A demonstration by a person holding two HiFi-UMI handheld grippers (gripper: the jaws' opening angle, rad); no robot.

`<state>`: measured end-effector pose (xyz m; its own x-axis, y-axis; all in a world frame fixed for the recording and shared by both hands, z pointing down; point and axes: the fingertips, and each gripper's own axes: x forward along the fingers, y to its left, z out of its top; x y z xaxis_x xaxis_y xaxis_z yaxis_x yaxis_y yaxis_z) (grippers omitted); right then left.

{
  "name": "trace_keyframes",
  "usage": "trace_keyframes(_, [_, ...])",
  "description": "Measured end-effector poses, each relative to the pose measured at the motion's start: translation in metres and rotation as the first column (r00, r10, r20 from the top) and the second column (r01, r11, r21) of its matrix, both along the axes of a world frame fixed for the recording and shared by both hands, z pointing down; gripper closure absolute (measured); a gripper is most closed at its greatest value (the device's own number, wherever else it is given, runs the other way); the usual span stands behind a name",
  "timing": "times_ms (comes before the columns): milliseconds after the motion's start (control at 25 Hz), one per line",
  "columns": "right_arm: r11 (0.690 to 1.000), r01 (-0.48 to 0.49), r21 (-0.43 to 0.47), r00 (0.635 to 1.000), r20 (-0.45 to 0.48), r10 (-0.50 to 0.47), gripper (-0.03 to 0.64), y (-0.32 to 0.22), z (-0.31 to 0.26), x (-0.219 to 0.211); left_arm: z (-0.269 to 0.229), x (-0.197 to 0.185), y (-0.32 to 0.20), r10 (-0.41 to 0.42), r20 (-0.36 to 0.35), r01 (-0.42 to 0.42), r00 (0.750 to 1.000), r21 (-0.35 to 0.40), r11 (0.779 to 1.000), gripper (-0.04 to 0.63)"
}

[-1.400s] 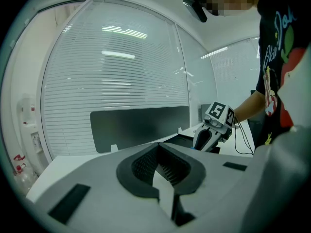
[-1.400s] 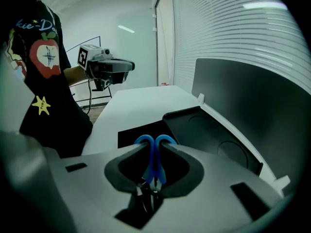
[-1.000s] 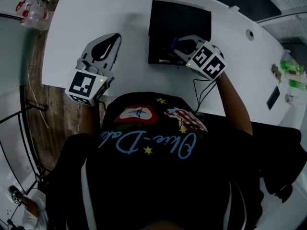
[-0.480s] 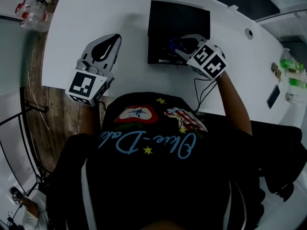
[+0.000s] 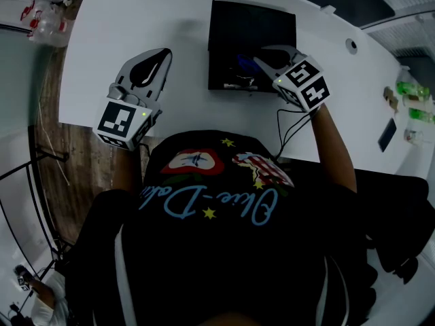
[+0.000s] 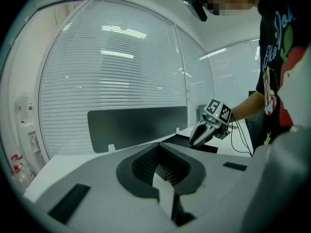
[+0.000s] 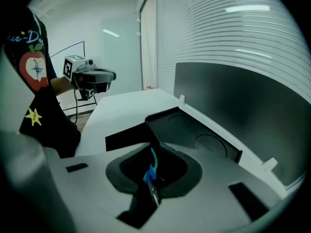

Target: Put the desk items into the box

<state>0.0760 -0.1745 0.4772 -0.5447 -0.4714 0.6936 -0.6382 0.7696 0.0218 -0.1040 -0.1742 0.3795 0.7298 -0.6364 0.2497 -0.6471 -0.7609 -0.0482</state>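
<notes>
Drop-off stage, I'd say.

Head view: a black box (image 5: 224, 19) sits at the far middle of the white counter (image 5: 136, 19). The right tongs (image 5: 264, 58) hang over the box's near right corner. A small blue-handled tool (image 5: 244, 63) looks to be lying inside the box just left of their tips. A few other bits (image 5: 238, 85) along the near wall are too dark to name. The left tongs (image 5: 163, 53) are off to the left over bare counter, well apart from the box.

Left gripper view: those tongs are clenched tight on nothing, with the ribbed pads (image 6: 167, 168) meeting. The right tongs show further off, nose down at the box.

Right gripper view: the right tongs are closing, and the blue-handled tool shows in the gap between them, metal tip pointing back at the camera. The pads don't look to be pressing on it, so I read it as released, though it's dim in there.

Next move, my guess: lift the right tongs straight up past the box wall without snagging the tool. After that, go for whatever is left to pack, though nothing loose shows near the box.
</notes>
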Motion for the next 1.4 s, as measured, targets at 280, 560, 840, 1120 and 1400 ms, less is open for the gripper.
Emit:
trace_keyframes(280, [0.995, -0.101, 0.012, 0.986, 0.133, 0.099, 0.607, -0.003, -0.018, 0.011, 0.0, 0.004, 0.002, 0.016, 0.006, -0.016, 1.0, 0.002, 1.0, 0.586])
trace_keyframes(560, [0.988, -0.148, 0.049, 0.973, 0.187, 0.136, 0.609, -0.001, -0.033, 0.02, -0.005, 0.009, 0.004, 0.042, 0.016, -0.043, 0.999, 0.012, 0.999, 0.586])
trace_keyframes(840, [0.981, -0.181, 0.07, 0.962, 0.22, 0.161, 0.609, 0.008, -0.045, 0.029, -0.007, 0.015, 0.012, 0.064, 0.026, -0.065, 0.998, 0.016, 0.998, 0.586])
trace_keyframes(1120, [0.968, -0.231, 0.097, 0.948, 0.246, 0.201, 0.609, 0.022, -0.055, 0.041, -0.01, 0.023, 0.022, 0.091, 0.033, -0.092, 0.995, 0.019, 0.996, 0.586])
trace_keyframes(1400, [0.955, -0.274, 0.109, 0.933, 0.27, 0.237, 0.609, 0.038, -0.063, 0.049, -0.007, 0.03, 0.034, 0.119, 0.038, -0.12, 0.992, 0.012, 0.993, 0.586])
